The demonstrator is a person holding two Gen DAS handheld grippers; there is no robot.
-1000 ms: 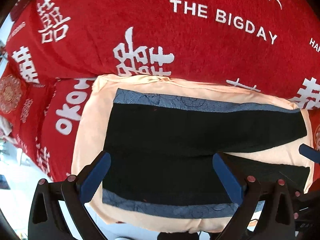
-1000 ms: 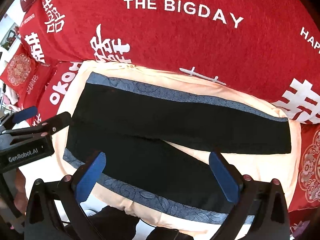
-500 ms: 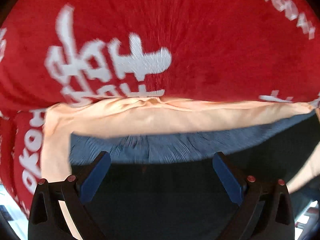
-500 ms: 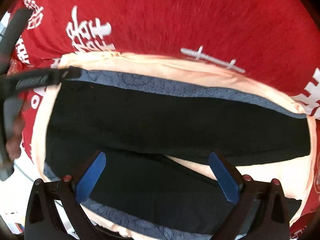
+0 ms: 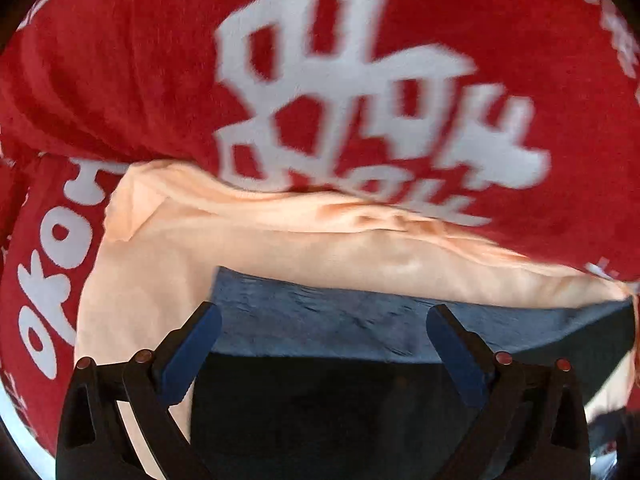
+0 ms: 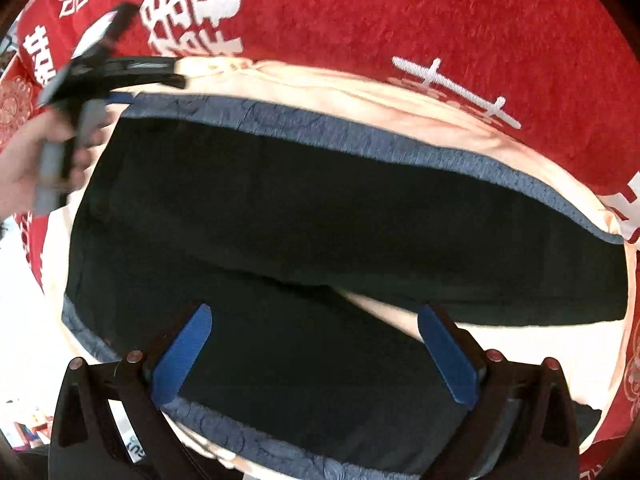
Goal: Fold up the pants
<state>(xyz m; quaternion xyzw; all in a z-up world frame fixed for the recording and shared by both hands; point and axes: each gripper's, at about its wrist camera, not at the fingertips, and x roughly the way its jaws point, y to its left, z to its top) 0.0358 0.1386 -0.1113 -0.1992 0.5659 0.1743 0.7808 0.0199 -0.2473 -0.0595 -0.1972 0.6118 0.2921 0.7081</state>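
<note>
Currently the left gripper (image 5: 320,318) has its 2 flat blue pads (image 5: 192,354) spread wide on black angular finger arms, with nothing between them; it hovers over the upper left corner of the pants (image 5: 320,408), where a grey-blue patterned side band (image 5: 340,328) meets the black cloth. The view from this wrist is motion-blurred, so contact between the pads and the fabric cannot be determined. The right gripper (image 6: 314,320) is likewise wide open and empty, its 2 blue pads (image 6: 448,360) poised above the nearer leg of the pants (image 6: 320,208). From the right wrist, the pants appear as a matte black garment laid flat, its 2 legs extending to the right and diverging in a narrow V, each outer seam edged with a grey-blue band (image 6: 360,136) bearing a faint leaf-like pattern. The garment lies on a smooth peach-coloured cloth (image 6: 540,344) with soft wrinkles along its far edge. Around and beyond that cloth is a plush red blanket (image 6: 400,12) with a short nap and white stitched characters. At the left of the right-wrist view, the left gripper (image 6: 120,76) appears as a blurred dark tool at the far left corner of the pants, held by a bare hand (image 6: 28,164).
</note>
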